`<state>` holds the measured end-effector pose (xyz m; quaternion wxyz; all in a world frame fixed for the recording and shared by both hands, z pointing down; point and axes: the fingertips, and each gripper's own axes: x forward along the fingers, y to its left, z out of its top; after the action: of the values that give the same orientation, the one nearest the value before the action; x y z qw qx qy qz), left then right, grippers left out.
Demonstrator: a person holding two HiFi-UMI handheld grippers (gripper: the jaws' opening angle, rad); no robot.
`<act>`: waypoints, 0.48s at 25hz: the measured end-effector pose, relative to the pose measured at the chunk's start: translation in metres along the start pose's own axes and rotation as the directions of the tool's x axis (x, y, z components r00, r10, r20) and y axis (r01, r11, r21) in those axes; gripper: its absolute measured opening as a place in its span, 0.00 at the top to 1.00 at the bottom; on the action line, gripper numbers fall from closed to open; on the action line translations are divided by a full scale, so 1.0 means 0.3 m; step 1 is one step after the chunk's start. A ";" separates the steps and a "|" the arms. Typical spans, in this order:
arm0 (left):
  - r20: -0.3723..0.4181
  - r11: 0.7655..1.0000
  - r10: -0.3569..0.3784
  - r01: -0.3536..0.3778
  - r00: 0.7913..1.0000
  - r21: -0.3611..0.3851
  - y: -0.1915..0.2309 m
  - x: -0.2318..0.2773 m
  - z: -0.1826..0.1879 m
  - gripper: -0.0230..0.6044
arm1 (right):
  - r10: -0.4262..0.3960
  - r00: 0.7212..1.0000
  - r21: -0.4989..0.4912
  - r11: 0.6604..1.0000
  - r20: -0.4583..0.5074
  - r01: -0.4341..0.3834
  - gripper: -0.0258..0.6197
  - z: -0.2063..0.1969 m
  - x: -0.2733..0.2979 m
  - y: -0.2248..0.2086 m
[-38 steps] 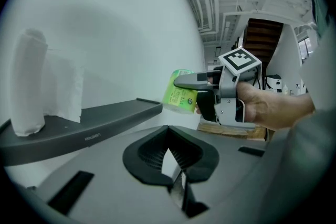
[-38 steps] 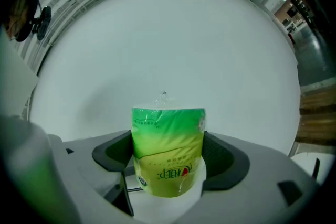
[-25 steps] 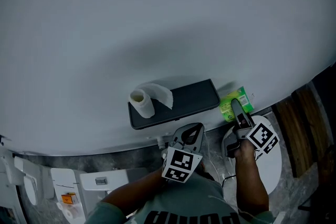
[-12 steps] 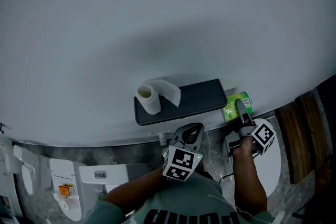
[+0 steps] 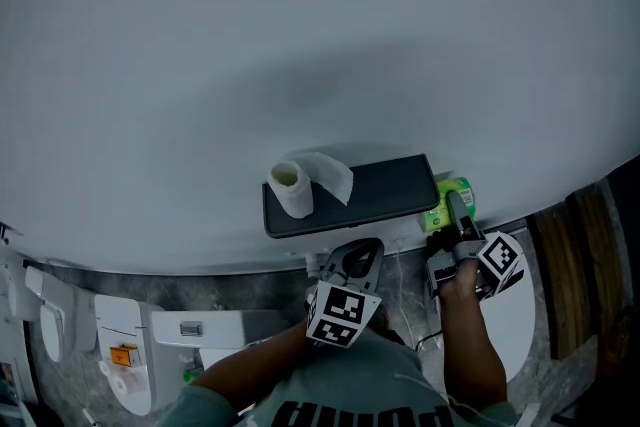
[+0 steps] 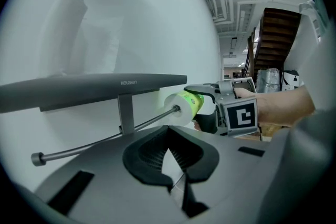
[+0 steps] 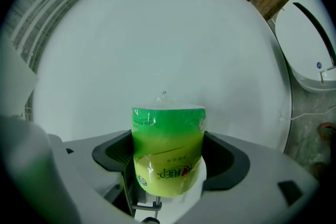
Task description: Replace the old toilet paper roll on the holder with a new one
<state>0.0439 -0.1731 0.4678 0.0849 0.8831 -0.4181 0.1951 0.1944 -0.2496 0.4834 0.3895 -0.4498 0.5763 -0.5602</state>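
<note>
Right gripper view shows the right gripper (image 7: 167,159) clenched on the new roll (image 7: 168,136), one dark pad pressed to each side of its green-and-yellow film wrap at lower centre of the frame, with the crimped tip of the film poking up at the top. In the left gripper view the same roll sits right of centre, its white end face meeting the free end of the holder's rod (image 6: 105,138) under the dark shelf (image 6: 94,86). Whether the tip has entered the core cannot be told. The left gripper (image 6: 169,157) has its jaws drawn together on nothing, low in the frame beneath the rod. In the head view the old roll (image 5: 288,187) stands upright on the left end of the shelf, a loose tail of paper draped toward the right. Judging from its look, the new roll is light and soft, so it should squash under a hard squeeze. The glossy film is likely slippery, so a hold on the film alone could slide. The present hold across the middle of the cylinder seems the sound one. It leaves both end faces free for the rod and keeps the core in line with it. A grip nearer either end would risk tilting the roll off the rod.
</note>
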 end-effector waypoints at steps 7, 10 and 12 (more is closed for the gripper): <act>0.002 1.000 0.025 -0.025 1.000 -0.006 0.025 -0.020 -0.007 0.95 | 0.009 1.000 0.021 1.000 -0.030 -0.008 0.32 -0.057 0.021 -0.004; -0.002 0.999 0.034 -0.034 0.999 -0.015 0.036 -0.029 -0.023 0.95 | 0.008 0.999 0.028 1.000 -0.040 -0.007 0.32 -0.087 0.030 -0.005; -0.005 0.999 0.040 -0.041 0.999 -0.019 0.043 -0.041 -0.028 0.95 | 0.007 0.999 0.030 1.000 -0.043 -0.006 0.32 -0.105 0.032 -0.003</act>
<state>0.0247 -0.1700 0.4700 0.0903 0.8731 -0.4375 0.1950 0.1616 -0.2493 0.4868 0.3854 -0.4299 0.5775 -0.5771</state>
